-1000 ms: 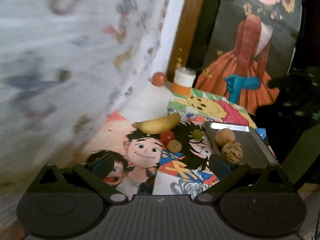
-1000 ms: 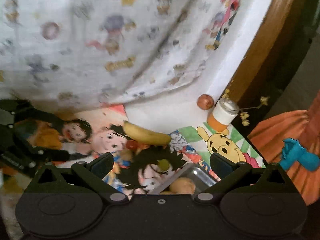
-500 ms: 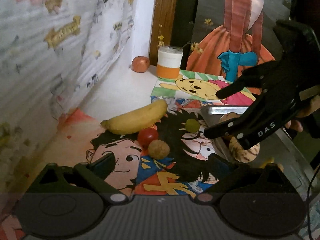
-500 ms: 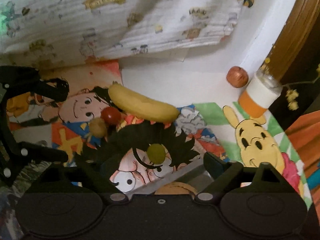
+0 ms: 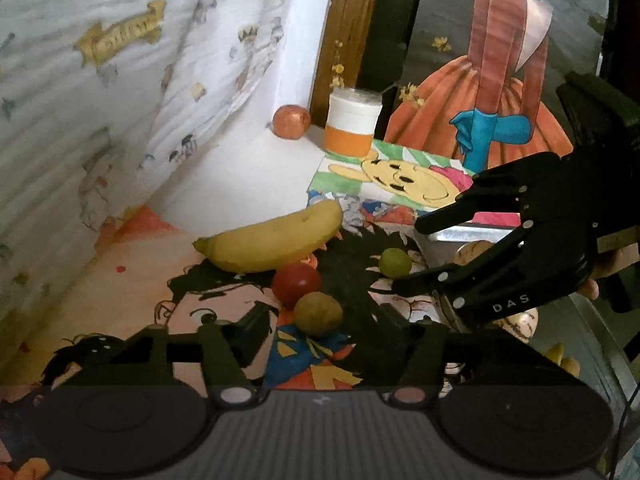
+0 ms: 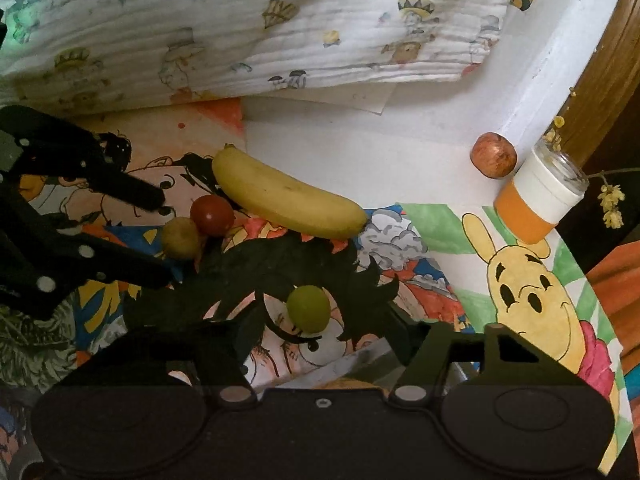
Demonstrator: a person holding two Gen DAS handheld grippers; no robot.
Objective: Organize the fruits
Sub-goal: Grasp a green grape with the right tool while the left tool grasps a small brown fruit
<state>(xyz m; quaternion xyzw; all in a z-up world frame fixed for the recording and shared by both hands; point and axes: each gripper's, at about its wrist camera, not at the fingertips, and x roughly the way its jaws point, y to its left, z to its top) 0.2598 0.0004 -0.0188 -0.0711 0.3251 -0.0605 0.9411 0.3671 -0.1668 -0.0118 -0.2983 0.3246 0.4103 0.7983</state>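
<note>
Left wrist view: the left gripper [image 5: 320, 332] tilts down over the painted desk [image 5: 132, 280], its fingers [image 5: 252, 330] just been closing, and the brownish round fruit [image 5: 319, 314] sits in the gap between them. Whether the pads press on it I cannot tell. Touching that fruit from behind is one red tomato [image 5: 296, 283], and beyond it one banana [image 5: 272, 245]. One green grape [image 5: 395, 261] lies to the right, just past the tips of the right gripper [image 5: 408, 254], which reaches in from the right with a gap between its fingers. Under it, a metal tray [image 5: 472, 235] holds two walnut-like fruits, partly hidden. One apple [image 5: 291, 121] and one orange-and-white jar [image 5: 352, 123] stand at the back corner.

Right wrist view: the right gripper [image 6: 320, 330] pitches steeply down, fingers [image 6: 244, 330] just been closing too, the green grape [image 6: 308, 309] between them but clear of the pads. The left gripper [image 6: 164, 236] comes in from the left edge, its tips on either side of the brownish round fruit [image 6: 181, 237]. One banana [image 6: 286, 196], one red tomato [image 6: 212, 215], one apple [image 6: 493, 155], one jar [image 6: 540, 194].
</note>
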